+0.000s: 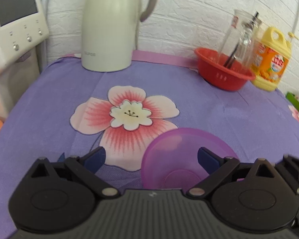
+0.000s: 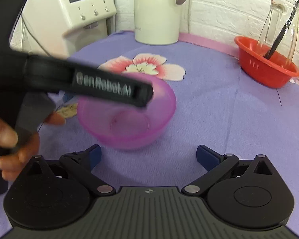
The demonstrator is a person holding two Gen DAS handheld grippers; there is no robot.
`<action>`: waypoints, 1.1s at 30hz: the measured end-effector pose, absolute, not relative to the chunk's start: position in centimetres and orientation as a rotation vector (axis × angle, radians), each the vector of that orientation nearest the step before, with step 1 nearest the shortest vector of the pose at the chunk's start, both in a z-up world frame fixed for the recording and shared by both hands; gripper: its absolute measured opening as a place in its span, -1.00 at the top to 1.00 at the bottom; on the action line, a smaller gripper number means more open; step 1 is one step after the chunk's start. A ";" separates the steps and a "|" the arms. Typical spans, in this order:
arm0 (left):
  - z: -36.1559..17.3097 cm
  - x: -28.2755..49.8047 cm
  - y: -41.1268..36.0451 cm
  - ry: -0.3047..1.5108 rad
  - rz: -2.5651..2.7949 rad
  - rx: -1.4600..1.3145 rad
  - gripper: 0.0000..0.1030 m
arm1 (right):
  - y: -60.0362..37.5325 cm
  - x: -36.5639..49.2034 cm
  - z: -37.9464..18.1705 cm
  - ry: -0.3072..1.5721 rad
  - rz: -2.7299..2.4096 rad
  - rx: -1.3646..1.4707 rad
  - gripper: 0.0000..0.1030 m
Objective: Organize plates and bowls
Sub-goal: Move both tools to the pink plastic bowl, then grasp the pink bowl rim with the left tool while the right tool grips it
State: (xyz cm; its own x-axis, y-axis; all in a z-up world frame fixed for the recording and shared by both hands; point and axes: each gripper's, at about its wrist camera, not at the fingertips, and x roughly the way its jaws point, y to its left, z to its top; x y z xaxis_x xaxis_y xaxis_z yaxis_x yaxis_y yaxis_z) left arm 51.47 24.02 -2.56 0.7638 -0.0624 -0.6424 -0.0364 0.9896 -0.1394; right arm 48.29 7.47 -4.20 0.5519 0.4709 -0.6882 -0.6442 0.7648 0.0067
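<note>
A translucent purple bowl [image 1: 181, 159] sits upright on the purple flowered cloth [image 1: 49, 123]. My left gripper [image 1: 151, 157] is open, its jaws wide apart just above the bowl's near side, and holds nothing. In the right wrist view the same bowl [image 2: 129, 125] lies ahead of my right gripper [image 2: 148, 155], which is open and empty, a short way in front of the bowl. The left gripper's black body [image 2: 85, 81] crosses over the bowl's far rim there, held by a hand [image 2: 8, 137].
A white kettle [image 1: 111, 25] stands at the back by the brick wall. A red basket [image 1: 223, 71] with a glass carafe [image 1: 239, 37] is at back right, beside a yellow detergent bottle [image 1: 271, 59]. A white appliance [image 1: 14, 20] stands at the left edge.
</note>
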 end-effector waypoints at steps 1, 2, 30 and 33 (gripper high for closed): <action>-2.9 51.5 23.8 0.704 -0.018 -0.132 -0.85 | 7.6 48.4 -4.2 0.724 0.668 -0.257 -1.00; -3.1 51.6 23.8 0.704 -0.021 -0.125 -0.83 | 7.8 48.5 -4.3 0.719 0.669 -0.256 -1.00; 4.0 47.4 18.8 0.585 -0.114 -0.162 0.03 | 4.4 45.3 1.3 0.471 0.666 -0.274 -1.00; 5.6 44.1 16.2 0.579 -0.166 -0.194 0.04 | 2.0 42.1 3.0 0.436 0.661 -0.316 -1.00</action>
